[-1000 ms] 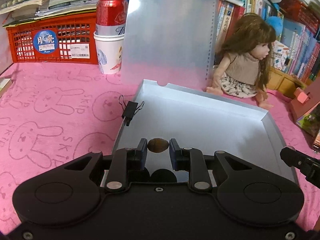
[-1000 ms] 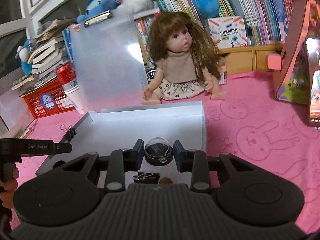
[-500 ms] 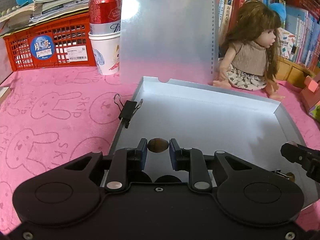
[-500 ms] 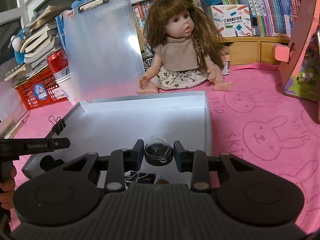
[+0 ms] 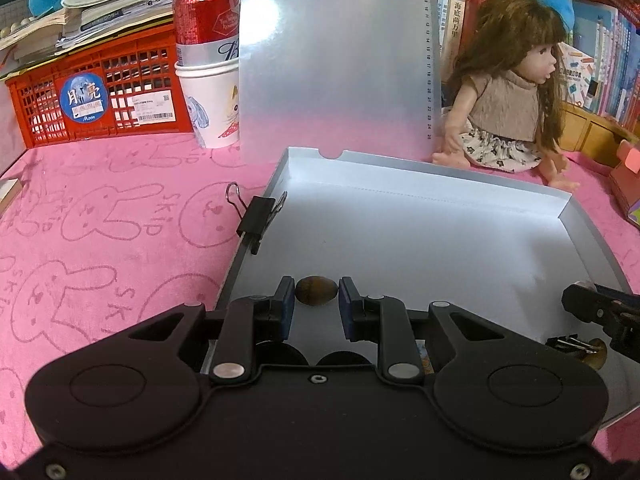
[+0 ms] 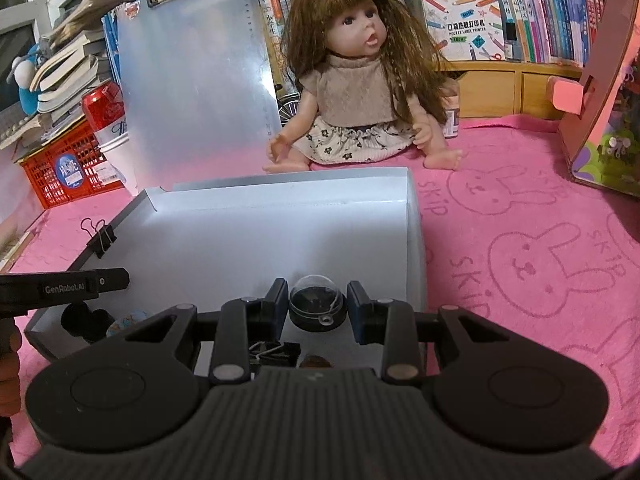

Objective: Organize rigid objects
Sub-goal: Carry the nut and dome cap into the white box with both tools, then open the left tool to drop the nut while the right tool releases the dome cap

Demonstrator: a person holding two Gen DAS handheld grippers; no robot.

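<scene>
In the left wrist view my left gripper [image 5: 317,294] is shut on a small brown oval stone [image 5: 316,302], held over the near left part of a shallow white box [image 5: 420,168]. My right gripper [image 6: 318,298] is shut on a clear-domed capsule with a black base [image 6: 317,314], just above the box's near right part [image 6: 414,240]. Black binder clips [image 6: 276,353] and another brown piece [image 6: 316,361] lie on the box floor under the right gripper. The left gripper [image 6: 64,286] reaches in from the left edge of the right wrist view.
A black binder clip [image 5: 258,216] grips the box's left wall. A clipboard [image 5: 336,60], a doll [image 5: 508,112], a can in a paper cup [image 5: 210,80] and a red crate [image 5: 96,92] stand behind. A small globe ball [image 6: 132,317] lies in the box. A pink cardboard toy box [image 6: 600,100] stands at the right.
Both grippers have sunk a little toward the box, each keeping its hold. The clips and the brown piece under the right gripper have come into view.
</scene>
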